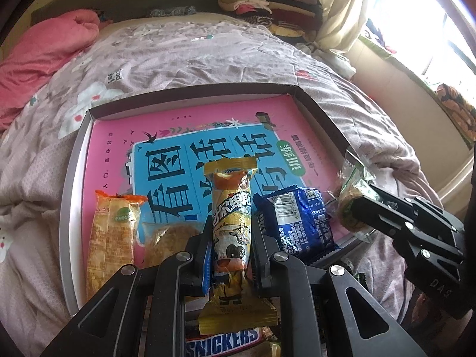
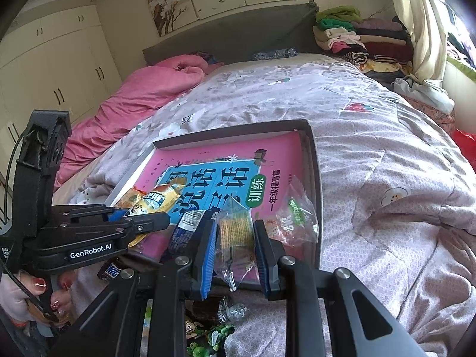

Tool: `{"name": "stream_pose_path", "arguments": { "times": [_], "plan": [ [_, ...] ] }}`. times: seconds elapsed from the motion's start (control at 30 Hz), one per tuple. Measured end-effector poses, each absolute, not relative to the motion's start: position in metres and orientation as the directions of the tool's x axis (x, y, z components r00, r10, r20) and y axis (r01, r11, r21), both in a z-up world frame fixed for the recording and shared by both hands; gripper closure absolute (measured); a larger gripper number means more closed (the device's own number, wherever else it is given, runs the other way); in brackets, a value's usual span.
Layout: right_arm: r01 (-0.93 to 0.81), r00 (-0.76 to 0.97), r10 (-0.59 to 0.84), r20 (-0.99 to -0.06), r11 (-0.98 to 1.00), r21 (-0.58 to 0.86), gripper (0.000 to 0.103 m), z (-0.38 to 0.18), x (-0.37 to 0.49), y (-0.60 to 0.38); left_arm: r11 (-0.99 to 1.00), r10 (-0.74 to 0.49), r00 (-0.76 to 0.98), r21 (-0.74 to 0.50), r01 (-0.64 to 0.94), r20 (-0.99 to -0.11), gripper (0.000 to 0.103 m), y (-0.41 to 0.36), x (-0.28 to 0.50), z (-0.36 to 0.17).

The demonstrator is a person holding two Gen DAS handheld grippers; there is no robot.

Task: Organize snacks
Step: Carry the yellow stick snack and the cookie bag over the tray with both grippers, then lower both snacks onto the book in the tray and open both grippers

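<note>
A shallow grey cardboard tray lies on a bed under a mauve flower-printed quilt; a pink-and-blue children's book covers the tray floor. The left gripper, at the tray's near edge, has its jaws pinching a long yellow cartoon-printed snack bar in a crimped wrapper, which points lengthwise toward the tray's far wall. Left of this bar, inside the tray, lie an orange-yellow wafer packet and a clear-wrapped round golden biscuit; right of it lies a blue foil biscuit packet. The right gripper, at the tray's near right corner, has its jaws closed on a clear-wrapped stack of yellow crackers; a crumpled clear packet with a green label lies just right of it against the tray wall. Outside the near edge, a Snickers bar and green cartoon wrappers lie on the quilt.
</note>
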State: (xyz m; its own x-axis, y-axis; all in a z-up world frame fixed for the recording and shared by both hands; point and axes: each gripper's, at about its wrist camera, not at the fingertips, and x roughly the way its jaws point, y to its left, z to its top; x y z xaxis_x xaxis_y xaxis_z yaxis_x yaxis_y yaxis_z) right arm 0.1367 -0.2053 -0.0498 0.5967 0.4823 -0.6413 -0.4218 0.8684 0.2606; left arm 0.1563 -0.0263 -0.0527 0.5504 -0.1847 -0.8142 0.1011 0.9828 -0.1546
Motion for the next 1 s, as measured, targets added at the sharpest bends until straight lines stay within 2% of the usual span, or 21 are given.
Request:
{"name": "stream_pose_path", "arguments": {
  "times": [0.57, 0.8, 1.0],
  "plan": [
    [-0.418, 0.621, 0.440, -0.649, 0.886, 0.200, 0.077, -0.048, 0.132, -0.201, 0.980, -0.199, 0.544, -0.170, 0.104, -0.815, 0.081, -0.027, 0.155, -0.055],
    [-0.425, 0.629, 0.419, -0.655, 0.891, 0.162, 0.077, -0.047, 0.130, -0.196, 0.976, -0.219, 0.539, -0.194, 0.104, -0.813, 0.079, -0.026, 0.154, -0.054],
    [-0.427, 0.639, 0.407, -0.652, 0.893, 0.140, 0.073, -0.046, 0.128, -0.194, 0.975, -0.221, 0.542, -0.196, 0.104, -0.811, 0.073, -0.027, 0.152, -0.052]
  ]
}}
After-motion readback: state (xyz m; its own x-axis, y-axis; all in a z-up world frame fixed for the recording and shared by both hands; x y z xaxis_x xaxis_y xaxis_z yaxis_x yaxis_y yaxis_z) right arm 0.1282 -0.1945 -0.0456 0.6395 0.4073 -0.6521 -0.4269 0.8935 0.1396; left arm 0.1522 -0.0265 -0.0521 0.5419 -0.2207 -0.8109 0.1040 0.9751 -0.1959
